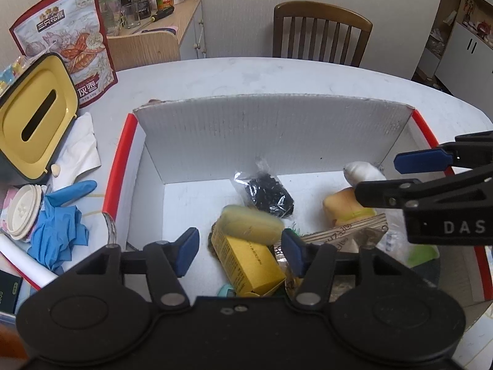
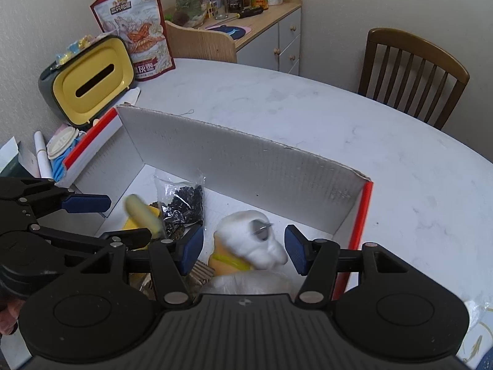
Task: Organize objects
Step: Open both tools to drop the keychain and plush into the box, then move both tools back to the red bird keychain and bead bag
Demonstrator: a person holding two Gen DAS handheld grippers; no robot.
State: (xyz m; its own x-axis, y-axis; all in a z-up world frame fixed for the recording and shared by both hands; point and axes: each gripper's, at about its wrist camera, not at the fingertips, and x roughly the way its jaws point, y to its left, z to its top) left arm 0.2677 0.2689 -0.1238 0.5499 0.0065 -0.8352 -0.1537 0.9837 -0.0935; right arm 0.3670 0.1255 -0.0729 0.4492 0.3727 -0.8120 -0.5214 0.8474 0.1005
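A white cardboard box [image 1: 215,135] with red rims sits on the table and holds several items. My left gripper [image 1: 240,251] is open over its near left part. A pale yellow oblong thing [image 1: 252,225] shows blurred between the open fingers, gripped by neither, just above a yellow carton [image 1: 249,265]. Behind these lies a clear bag of black beads [image 1: 268,194]. My right gripper [image 2: 244,251] is open above a white and orange plush toy [image 2: 258,240] in the box's right part. The left gripper [image 2: 107,220] also shows at the left of the right wrist view.
Left of the box are a yellow-lidded tissue holder [image 1: 34,123], a tall snack bag [image 1: 71,40], blue gloves [image 1: 58,234] and a paper cup lid [image 1: 23,212]. A wooden chair [image 1: 320,34] stands behind the table. A sideboard [image 2: 271,30] carries jars.
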